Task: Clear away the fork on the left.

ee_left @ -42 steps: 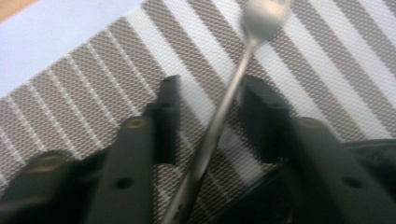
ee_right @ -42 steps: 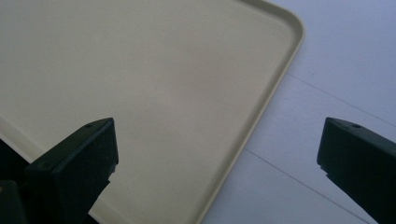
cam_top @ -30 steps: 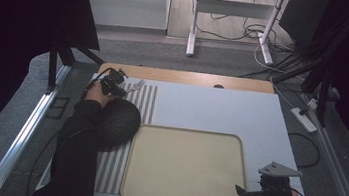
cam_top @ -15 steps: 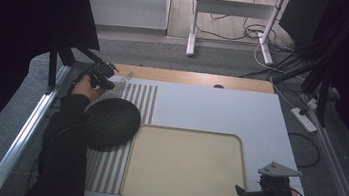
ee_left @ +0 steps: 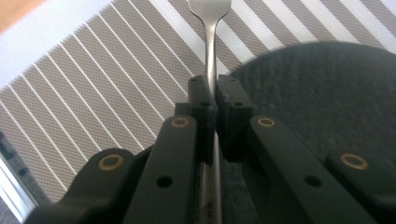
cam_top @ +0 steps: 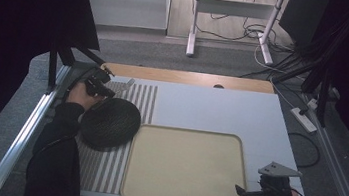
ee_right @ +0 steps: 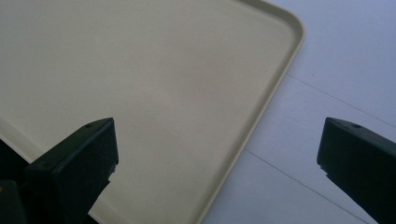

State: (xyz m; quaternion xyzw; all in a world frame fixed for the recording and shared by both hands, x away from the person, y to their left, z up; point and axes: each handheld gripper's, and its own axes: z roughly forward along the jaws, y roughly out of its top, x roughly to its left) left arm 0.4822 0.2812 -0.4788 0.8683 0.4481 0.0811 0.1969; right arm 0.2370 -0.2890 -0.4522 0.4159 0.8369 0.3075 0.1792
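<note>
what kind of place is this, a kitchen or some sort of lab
Probably a lab or recording workspace, not a kitchen. Black curtains flank the white table, loose cables lie on the floor behind it, and a white power strip sits beside it. The metal fork and beige tray look like props.

fork (ee_left: 211, 56) clamped in jaws, striped mat (ee_left: 93, 88), perhaps dark plate (ee_left: 322, 98)

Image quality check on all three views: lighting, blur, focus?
High view: dim, edges nearly black, table lit best. Left gripper view: jaws and fork handle sharp, near gripper body soft. Right gripper view: even light, soft sheen on tray, near jaws slightly soft.
</note>
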